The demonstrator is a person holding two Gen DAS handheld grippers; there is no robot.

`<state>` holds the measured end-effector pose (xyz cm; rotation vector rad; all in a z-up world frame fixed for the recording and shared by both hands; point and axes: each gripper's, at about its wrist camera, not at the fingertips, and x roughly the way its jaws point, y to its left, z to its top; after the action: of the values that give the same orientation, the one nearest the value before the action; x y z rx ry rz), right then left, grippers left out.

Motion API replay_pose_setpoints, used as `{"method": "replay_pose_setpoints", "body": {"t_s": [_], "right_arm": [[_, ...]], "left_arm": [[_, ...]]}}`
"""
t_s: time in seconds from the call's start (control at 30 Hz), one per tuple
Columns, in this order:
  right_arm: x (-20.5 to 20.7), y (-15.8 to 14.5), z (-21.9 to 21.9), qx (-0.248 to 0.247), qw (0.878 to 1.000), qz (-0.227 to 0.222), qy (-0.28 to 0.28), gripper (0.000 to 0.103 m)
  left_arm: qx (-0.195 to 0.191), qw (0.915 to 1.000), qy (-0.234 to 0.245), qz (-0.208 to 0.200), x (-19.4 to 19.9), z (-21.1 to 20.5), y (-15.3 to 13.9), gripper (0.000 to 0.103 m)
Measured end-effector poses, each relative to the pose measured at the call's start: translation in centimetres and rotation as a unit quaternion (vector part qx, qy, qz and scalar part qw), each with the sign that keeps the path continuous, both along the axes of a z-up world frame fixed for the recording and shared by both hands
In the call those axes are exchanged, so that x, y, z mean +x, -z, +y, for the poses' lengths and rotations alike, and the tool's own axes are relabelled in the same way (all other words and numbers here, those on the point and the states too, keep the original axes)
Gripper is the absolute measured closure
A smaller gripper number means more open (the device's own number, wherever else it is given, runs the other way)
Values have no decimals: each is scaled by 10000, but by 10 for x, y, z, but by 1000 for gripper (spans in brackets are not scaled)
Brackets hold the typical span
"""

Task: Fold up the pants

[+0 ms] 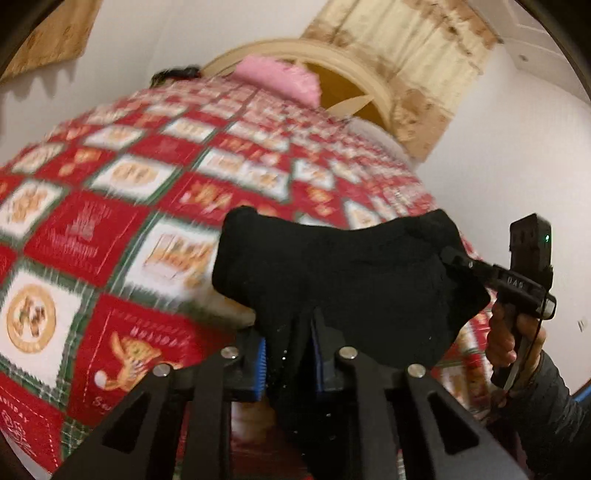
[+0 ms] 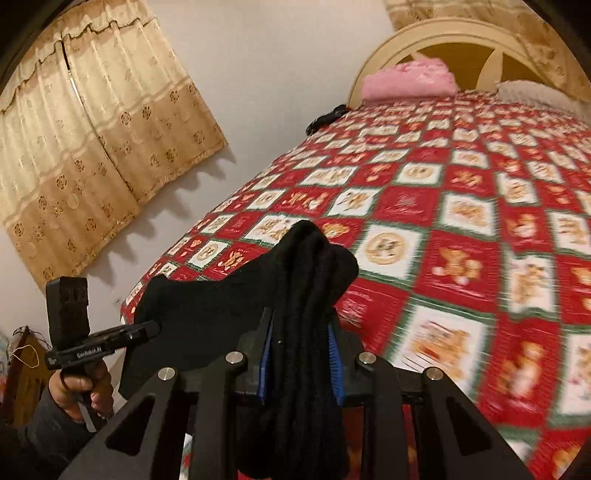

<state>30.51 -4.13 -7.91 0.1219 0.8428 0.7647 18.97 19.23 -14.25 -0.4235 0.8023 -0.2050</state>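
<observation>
Black pants [image 1: 351, 273] hang stretched between my two grippers, lifted above the bed. My left gripper [image 1: 290, 354] is shut on one bunched end of the fabric between its blue pads. My right gripper [image 2: 301, 354] is shut on the other end, with folds of the pants [image 2: 310, 280] rising above the fingers and draping below. The right gripper also shows in the left wrist view [image 1: 454, 258], pinching the cloth's far edge. The left gripper shows in the right wrist view [image 2: 147, 328], clamped on the cloth.
A bed with a red, white and green patchwork quilt [image 2: 461, 221] lies below. A pink pillow [image 2: 406, 81] and a cream arched headboard [image 2: 443, 33] stand at its far end. Beige curtains [image 2: 92, 129] hang on the white wall. A dark item [image 2: 325, 118] lies at the bed's edge.
</observation>
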Motion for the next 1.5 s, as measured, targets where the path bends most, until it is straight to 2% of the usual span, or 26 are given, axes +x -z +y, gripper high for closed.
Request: {"method": "replay_pose_setpoints", "body": {"t_s": [0.03, 0.1, 0.17, 0.2, 0.3, 0.43, 0.5, 0.67, 0.73, 0.83, 0.97, 1.07, 1.27, 1.4, 1.5], "right_arm": [[6, 9, 4, -50, 9999, 93, 50, 76], [17, 24, 3, -53, 9992, 354, 158, 74], [25, 35, -7, 69, 9980, 583, 245, 69], [29, 37, -11, 57, 9974, 652, 311, 62], [33, 45, -23, 15, 9964, 749, 394, 61], [35, 53, -32, 22, 9953, 836, 494, 60], [36, 57, -34, -12, 9947, 847, 574, 52], [40, 62, -36, 11, 9944, 870, 606, 49], [36, 56, -32, -196, 9950, 744, 641, 49], [31, 50, -33, -334, 9946, 658, 729, 47], [25, 41, -47, -302, 9925, 660, 986, 45], [11, 21, -63, -392, 9887, 390, 1390, 45], [-51, -28, -95, -371, 9863, -131, 1600, 44], [-111, -60, -109, -336, 9840, -692, 1609, 37], [-150, -78, -115, -406, 9804, -1061, 1611, 36]], "left_arm": [[26, 10000, -32, 66, 0, 3, 5, 73], [203, 9996, -153, 148, 1, -1, 15, 52], [327, 9992, -213, 110, -1, -3, 17, 49], [400, 9989, -223, 93, 0, -6, 18, 47], [575, 9978, -328, 54, 0, -8, 19, 37], [728, 9964, -427, 7, -6, -10, 19, 34], [811, 9956, -462, -11, -8, -12, 18, 30], [845, 9949, -544, 36, -8, -10, 18, 28], [865, 9945, -590, 72, -11, -11, 16, 26], [1006, 9920, -751, 155, -14, -12, 14, 15], [1095, 9904, -822, 176, -24, -14, 8, 14], [1247, 9886, -849, 15, -39, -20, -6, 14], [1199, 9885, -814, -426, -66, -39, -38, 14], [1172, 9876, -715, -765, -89, -55, -60, 12], [1189, 9860, -670, -960, -103, -65, -74, 12]]}}
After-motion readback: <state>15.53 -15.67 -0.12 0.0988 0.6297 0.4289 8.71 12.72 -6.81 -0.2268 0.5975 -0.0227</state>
